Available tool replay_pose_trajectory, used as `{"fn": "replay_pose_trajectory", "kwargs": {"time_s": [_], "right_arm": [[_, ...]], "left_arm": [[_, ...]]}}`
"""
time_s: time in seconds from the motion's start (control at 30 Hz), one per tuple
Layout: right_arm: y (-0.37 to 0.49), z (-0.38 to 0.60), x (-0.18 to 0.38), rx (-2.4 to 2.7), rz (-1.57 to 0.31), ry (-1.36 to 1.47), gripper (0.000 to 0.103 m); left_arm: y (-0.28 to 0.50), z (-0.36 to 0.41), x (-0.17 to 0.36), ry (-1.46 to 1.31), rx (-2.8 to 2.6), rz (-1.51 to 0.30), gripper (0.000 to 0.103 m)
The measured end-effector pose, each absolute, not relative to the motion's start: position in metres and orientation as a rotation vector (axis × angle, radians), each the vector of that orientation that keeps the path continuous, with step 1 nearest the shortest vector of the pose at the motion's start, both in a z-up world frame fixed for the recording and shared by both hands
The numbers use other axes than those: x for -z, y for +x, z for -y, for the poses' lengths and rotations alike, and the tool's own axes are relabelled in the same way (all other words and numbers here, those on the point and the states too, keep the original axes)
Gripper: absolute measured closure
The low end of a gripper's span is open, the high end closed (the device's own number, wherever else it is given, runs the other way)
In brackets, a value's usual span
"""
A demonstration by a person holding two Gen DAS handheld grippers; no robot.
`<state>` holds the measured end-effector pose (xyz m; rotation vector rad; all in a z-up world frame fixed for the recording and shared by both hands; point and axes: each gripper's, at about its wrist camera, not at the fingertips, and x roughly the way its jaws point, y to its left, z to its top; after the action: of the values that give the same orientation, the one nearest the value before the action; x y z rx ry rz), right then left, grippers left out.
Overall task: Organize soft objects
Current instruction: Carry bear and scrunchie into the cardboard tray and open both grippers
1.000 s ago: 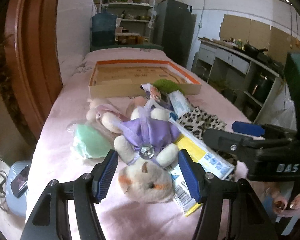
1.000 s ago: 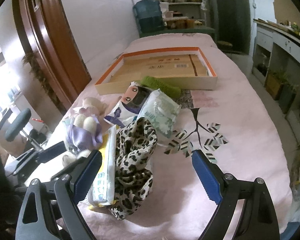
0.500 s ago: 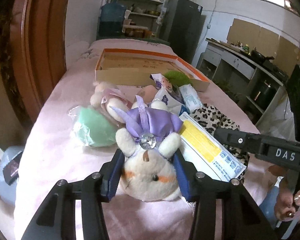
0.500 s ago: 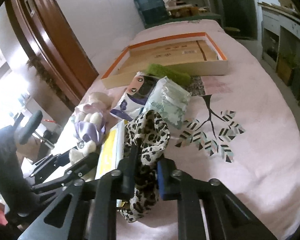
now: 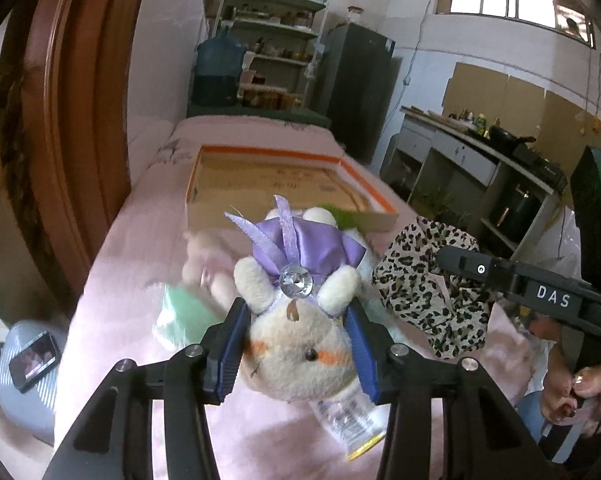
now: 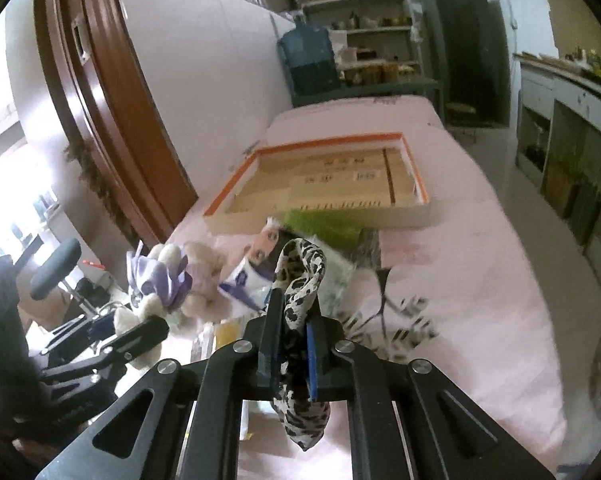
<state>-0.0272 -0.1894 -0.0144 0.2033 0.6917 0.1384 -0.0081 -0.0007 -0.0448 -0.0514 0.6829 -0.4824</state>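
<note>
pink table cover [image 6: 480, 240] | left gripper [image 5: 296, 344] clamps plush bunny [image 5: 296, 344] | right gripper [image 6: 290, 336] clamps leopard cloth [image 6: 300, 276]

In the left wrist view the plush toy [image 5: 296, 340] hides most of the packet [image 5: 352, 420] beneath it, and the pink plush [image 5: 204, 272] and green bag [image 5: 184, 316] at centre left are smeared by blur. In the right wrist view the leopard cloth [image 6: 300, 280] covers the packets behind it; the box labels [image 6: 340, 176] are unreadable.
</note>
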Motion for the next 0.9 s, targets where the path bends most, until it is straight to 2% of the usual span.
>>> {"fn": "replay_pose_trajectory", "kwargs": {"time_s": [0.33, 0.53, 0.9], "right_arm": [[-0.006, 0.202, -0.020, -0.133, -0.603, 0.107, 0.093], [0.024, 0.216, -0.039, -0.163, -0.562, 0.141, 0.093], [0.111, 0.241, -0.044, -0.240, -0.555, 0.247, 0.093]], "left_arm": [[0.026, 0.009, 0.002, -0.033, 0.430, -0.625, 0.055], [0.064, 0.013, -0.018, -0.034, 0.384, -0.598, 0.055], [0.149, 0.030, -0.020, -0.037, 0.332, -0.657, 0.055]]}}
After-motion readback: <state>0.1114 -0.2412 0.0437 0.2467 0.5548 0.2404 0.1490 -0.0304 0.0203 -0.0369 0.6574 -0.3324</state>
